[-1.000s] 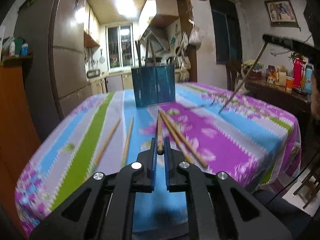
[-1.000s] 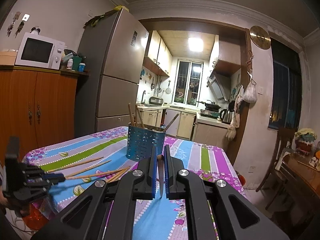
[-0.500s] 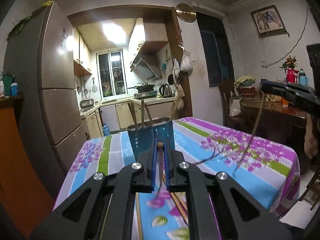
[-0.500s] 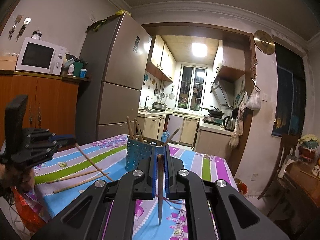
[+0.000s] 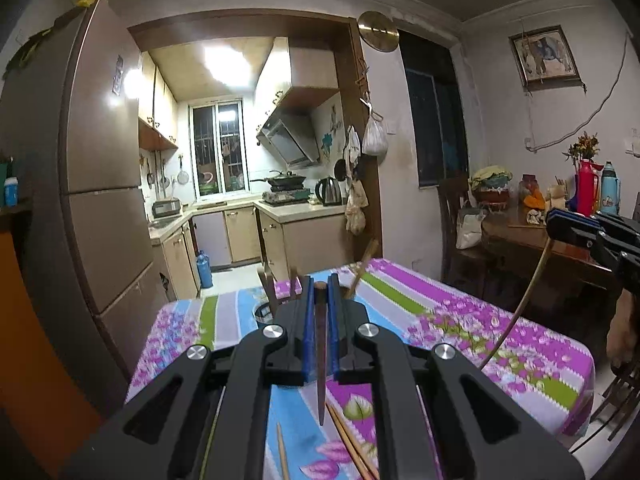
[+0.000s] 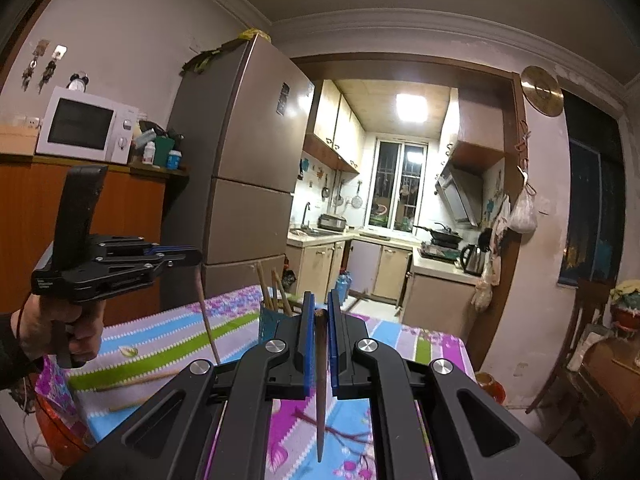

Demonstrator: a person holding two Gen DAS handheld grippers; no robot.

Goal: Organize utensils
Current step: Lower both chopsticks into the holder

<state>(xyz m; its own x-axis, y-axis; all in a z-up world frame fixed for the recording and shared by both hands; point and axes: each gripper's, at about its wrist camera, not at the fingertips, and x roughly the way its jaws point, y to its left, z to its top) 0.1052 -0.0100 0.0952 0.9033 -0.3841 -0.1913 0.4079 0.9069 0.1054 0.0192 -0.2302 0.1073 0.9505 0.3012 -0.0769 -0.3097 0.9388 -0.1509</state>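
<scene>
Between each gripper's jaws, clamped narrow: left gripper (image 5: 319,310) holding one chopstick (image 5: 320,360) tip-down, right gripper (image 6: 319,324) likewise (image 6: 320,392); blue utensil holder (image 6: 269,322) just ahead on tabletop (image 6: 168,344), loose chopsticks (image 6: 136,380) lying nearby. Risk: hanging tips striking holder rim, twisting loose. No legible writing

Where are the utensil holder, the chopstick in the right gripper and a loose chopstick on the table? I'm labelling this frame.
utensil holder (image 6: 269,322): right wrist view, blue perforated side wall.
held chopstick (image 6: 321,392): right wrist view, mid-shaft below the pads.
loose chopstick (image 6: 138,380): right wrist view, mid-shaft on the tablecloth.
</scene>
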